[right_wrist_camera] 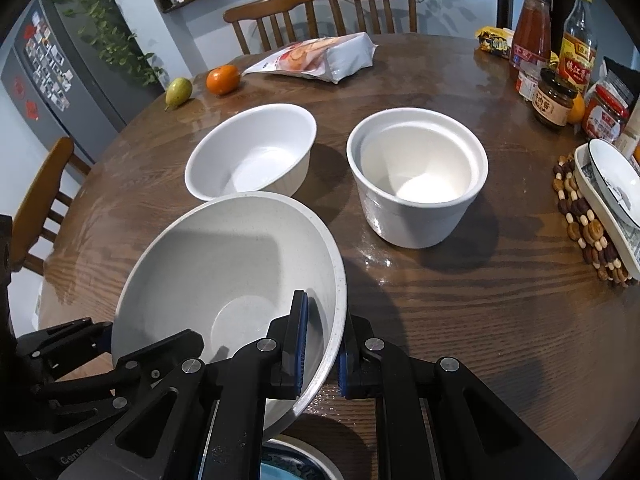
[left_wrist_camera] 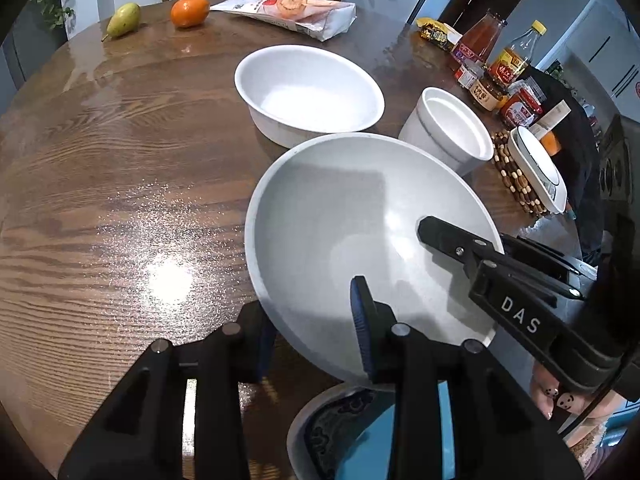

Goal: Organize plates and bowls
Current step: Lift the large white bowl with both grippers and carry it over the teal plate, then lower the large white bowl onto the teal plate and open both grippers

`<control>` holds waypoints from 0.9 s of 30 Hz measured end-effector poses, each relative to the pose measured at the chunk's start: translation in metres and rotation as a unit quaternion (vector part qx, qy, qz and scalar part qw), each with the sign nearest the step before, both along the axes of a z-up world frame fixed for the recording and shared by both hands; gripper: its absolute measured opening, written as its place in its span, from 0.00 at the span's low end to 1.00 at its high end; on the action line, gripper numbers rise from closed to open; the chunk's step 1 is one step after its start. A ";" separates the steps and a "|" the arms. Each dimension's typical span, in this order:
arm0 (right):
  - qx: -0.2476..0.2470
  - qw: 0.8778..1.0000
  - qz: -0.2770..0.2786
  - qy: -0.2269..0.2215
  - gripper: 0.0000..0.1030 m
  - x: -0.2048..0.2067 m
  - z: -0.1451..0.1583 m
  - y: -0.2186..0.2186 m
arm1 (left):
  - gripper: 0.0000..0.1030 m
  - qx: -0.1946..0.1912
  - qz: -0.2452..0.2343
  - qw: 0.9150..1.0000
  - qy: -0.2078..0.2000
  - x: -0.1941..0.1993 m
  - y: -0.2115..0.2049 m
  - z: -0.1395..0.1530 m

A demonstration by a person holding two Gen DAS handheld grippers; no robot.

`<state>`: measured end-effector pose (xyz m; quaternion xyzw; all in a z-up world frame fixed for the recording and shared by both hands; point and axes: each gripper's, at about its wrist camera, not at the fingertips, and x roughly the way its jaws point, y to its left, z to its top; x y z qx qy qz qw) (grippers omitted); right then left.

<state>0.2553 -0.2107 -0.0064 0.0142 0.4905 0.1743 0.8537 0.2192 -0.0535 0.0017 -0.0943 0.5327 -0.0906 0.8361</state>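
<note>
We hold the speckled grey bowl [left_wrist_camera: 340, 216] between both tools: our left gripper [left_wrist_camera: 316, 340] is clamped on its near rim, one blue pad inside the wall and the other outside, and our right gripper [right_wrist_camera: 322, 344] is clamped on the opposite rim in the same way, one finger within the bowl and one beyond it. The bowl hangs tilted above the round wooden table [left_wrist_camera: 100, 168], its mouth turned toward us. Directly under our jaws sits a plate with a blue centre and a dark patterned band [left_wrist_camera: 332, 432], only partly in view.

Just beyond the held bowl stand two white vessels: a wide white bowl [right_wrist_camera: 252, 152] ahead and to the left of the right jaws, and a taller straight-walled white pot [right_wrist_camera: 418, 176] ahead and to their right. The two are apart from each other and from the grey bowl.

Far right of the right jaws, a beaded wooden trivet [right_wrist_camera: 580, 220] carries a rectangular white dish with a small dark-rimmed bowl [right_wrist_camera: 612, 176] lying in it. Behind that cluster stand sauce bottles and jars [right_wrist_camera: 556, 96]. At the far edge of the table lie a green pear [right_wrist_camera: 179, 91], an orange [right_wrist_camera: 222, 79] and a printed food bag [right_wrist_camera: 320, 58], with wooden chairs [right_wrist_camera: 272, 16] behind them
</note>
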 end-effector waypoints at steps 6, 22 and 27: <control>0.004 1.000 -0.006 0.001 0.13 0.000 -0.002 -0.003 | 0.31 0.001 -0.004 1.000 0.003 0.000 -0.002 -0.002; -0.005 1.000 -0.002 -0.008 0.13 -0.004 0.001 -0.002 | 0.33 0.003 -0.006 1.000 0.005 0.001 0.004 -0.001; -0.017 1.000 -0.001 -0.021 0.15 -0.008 0.010 0.000 | 0.33 0.003 0.000 1.000 -0.005 -0.005 0.008 0.006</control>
